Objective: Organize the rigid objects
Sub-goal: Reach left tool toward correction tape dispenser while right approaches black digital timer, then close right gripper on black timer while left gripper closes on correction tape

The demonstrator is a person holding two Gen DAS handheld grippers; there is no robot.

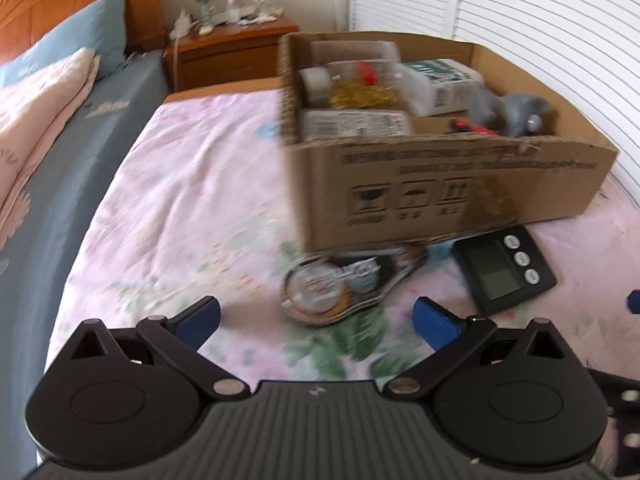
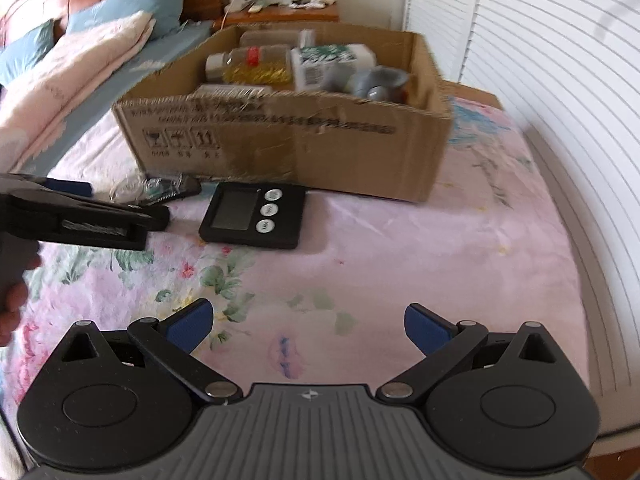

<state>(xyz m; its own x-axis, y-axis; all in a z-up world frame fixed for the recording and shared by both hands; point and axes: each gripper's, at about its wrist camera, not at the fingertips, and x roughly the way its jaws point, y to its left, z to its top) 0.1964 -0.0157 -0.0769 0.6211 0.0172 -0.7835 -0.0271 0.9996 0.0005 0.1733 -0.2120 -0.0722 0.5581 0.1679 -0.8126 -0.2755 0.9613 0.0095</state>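
Observation:
A cardboard box (image 1: 452,192) (image 2: 288,148) stands on the pink floral bedspread, holding bottles, a white carton and grey items. In front of it lie a clear correction-tape dispenser (image 1: 344,284) (image 2: 156,190) and a black digital timer (image 1: 506,270) (image 2: 252,216) with three round buttons. My left gripper (image 1: 316,316) is open just short of the tape dispenser, nothing between its blue fingers. From the right wrist view, the left gripper (image 2: 86,196) shows from the side at the left edge, beside the dispenser. My right gripper (image 2: 306,320) is open over bare bedspread, well short of the timer.
A bed with blue pillow (image 1: 68,44) and folded pink quilt (image 1: 36,108) lies to the left. A wooden nightstand (image 1: 236,48) with small items stands behind. White louvred doors (image 2: 540,48) run along the right. A hand (image 2: 12,308) shows at the left edge.

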